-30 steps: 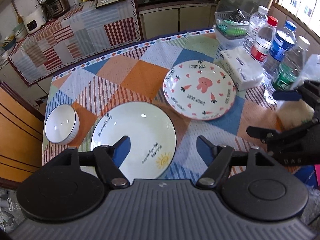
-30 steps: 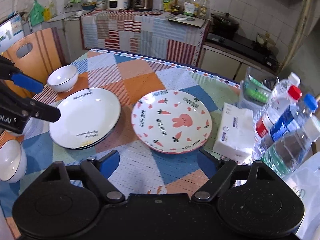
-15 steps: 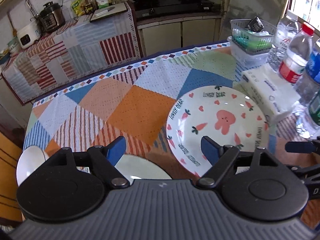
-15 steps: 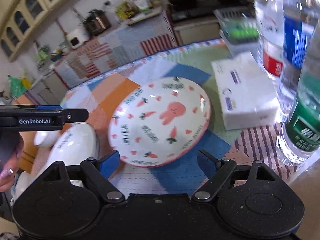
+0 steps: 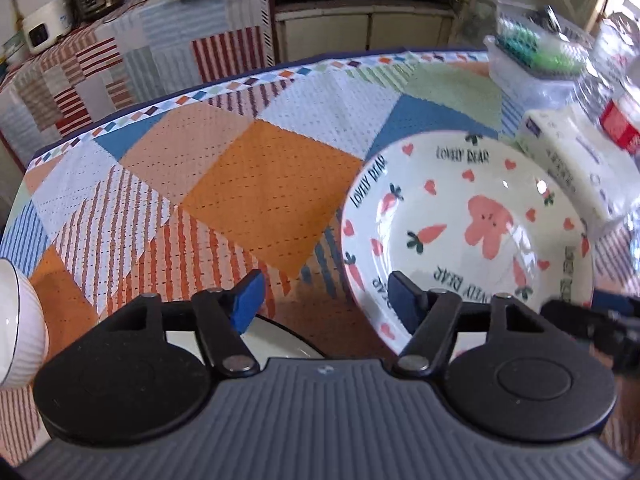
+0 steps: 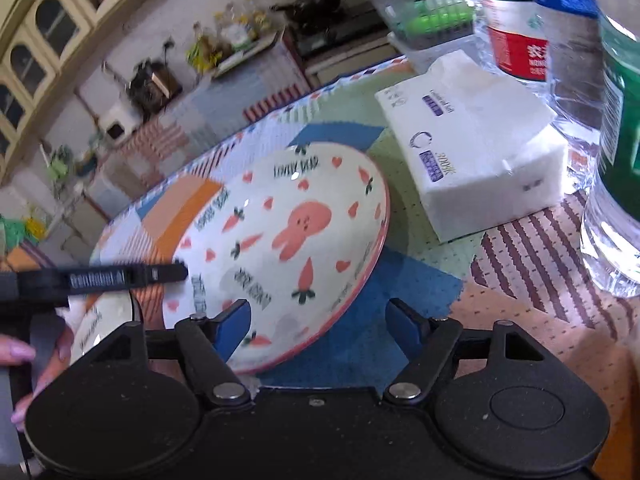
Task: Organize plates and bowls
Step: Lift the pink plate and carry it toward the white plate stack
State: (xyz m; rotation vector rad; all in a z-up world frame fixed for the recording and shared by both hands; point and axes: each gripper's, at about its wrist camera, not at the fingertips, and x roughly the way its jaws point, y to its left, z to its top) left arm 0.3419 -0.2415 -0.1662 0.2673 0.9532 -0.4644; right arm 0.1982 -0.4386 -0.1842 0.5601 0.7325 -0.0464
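A bunny-and-carrot plate lies on the patchwork tablecloth, also in the right wrist view. My left gripper is open and empty, its right finger over the plate's near-left rim. My right gripper is open and empty, low over the plate's near rim, its left finger over the plate. A white plate with a dark rim lies mostly hidden under the left gripper, and shows in the right wrist view. A small white bowl sits at the left edge.
A white tissue pack lies right of the bunny plate. Several water bottles and a clear box with green contents stand at the table's right. A covered counter with appliances is behind.
Both grippers have moved forward and lower toward the bunny plate, which now looks larger. The white plate has slipped under the left gripper. Both stay open.
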